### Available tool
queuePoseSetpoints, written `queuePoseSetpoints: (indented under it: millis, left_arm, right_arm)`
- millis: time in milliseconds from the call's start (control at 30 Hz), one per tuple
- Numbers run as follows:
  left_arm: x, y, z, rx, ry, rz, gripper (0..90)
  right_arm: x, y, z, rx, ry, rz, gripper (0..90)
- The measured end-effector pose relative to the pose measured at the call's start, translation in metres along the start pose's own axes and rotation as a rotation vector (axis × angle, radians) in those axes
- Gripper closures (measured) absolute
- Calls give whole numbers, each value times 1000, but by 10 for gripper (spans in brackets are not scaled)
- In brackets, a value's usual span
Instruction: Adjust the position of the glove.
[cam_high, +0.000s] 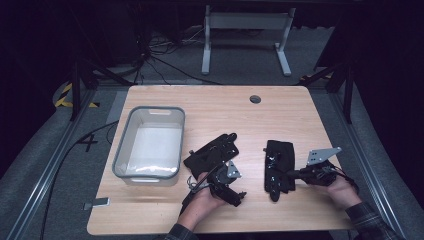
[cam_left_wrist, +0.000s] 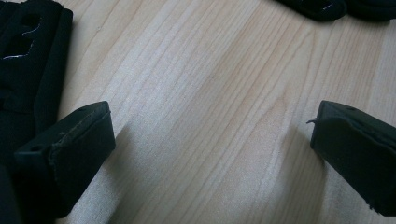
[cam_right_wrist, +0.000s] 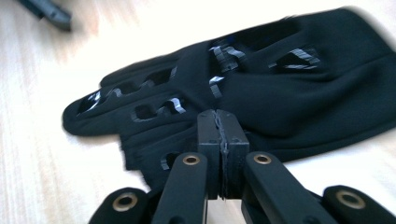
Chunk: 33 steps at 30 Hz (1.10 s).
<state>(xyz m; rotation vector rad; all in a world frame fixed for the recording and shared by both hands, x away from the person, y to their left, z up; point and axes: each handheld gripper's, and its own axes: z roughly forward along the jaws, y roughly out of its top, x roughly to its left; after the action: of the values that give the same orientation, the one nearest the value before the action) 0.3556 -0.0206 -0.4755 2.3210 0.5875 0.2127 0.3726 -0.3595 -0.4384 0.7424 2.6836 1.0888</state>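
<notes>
1. Currently, two black gloves are laid flat on the wooden bench (cam_high: 300, 107): the left glove (cam_high: 212, 152) near the centre, the right glove (cam_high: 279, 165) just to its right, the two kept apart.
2. Left tongs (cam_high: 235, 196) are held low at the bench's near edge, just below the left glove. In the left gripper view the jaws are seen wide apart with bare wood between them; nothing is gripped. The left glove's edge (cam_left_wrist: 28, 70) is seen beside the left jaw; contact cannot be told.
3. Right tongs (cam_high: 292, 173) are pointed at the right glove from its right side. In the right gripper view the jaws (cam_right_wrist: 222, 140) are pressed fully together at the glove's edge (cam_right_wrist: 280, 93); whether fabric is pinched cannot be told.
4. A grey bin (cam_high: 150, 145) is placed at the bench's left, well apart from both gloves.
5. A round hole (cam_high: 255, 99) is seen at the bench's far edge.
</notes>
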Motion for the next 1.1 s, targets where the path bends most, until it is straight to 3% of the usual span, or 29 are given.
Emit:
queuePoseSetpoints:
  millis: [100, 267, 500, 700, 867, 1100]
  left_arm:
    - [0, 0, 0, 0, 0, 0, 1]
    - [0, 0, 0, 0, 0, 0, 1]
    - [0, 0, 0, 0, 0, -1, 1]
    - [0, 0, 0, 0, 0, 0, 1]
    - [0, 0, 0, 0, 0, 0, 1]
    - [0, 0, 0, 0, 0, 0, 1]
  right_arm:
    - [-11, 7, -5, -22, -32, 1, 900]
    - [-40, 24, -4, -53, -101, 11, 900]
    - [-78, 33, 11, -24, -154, 51, 900]
    - [-91, 31, 21, 13, -168, 63, 900]
    - [-94, 25, 27, 57, -179, 66, 900]
    - [-93, 16, 18, 68, -208, 70, 900]
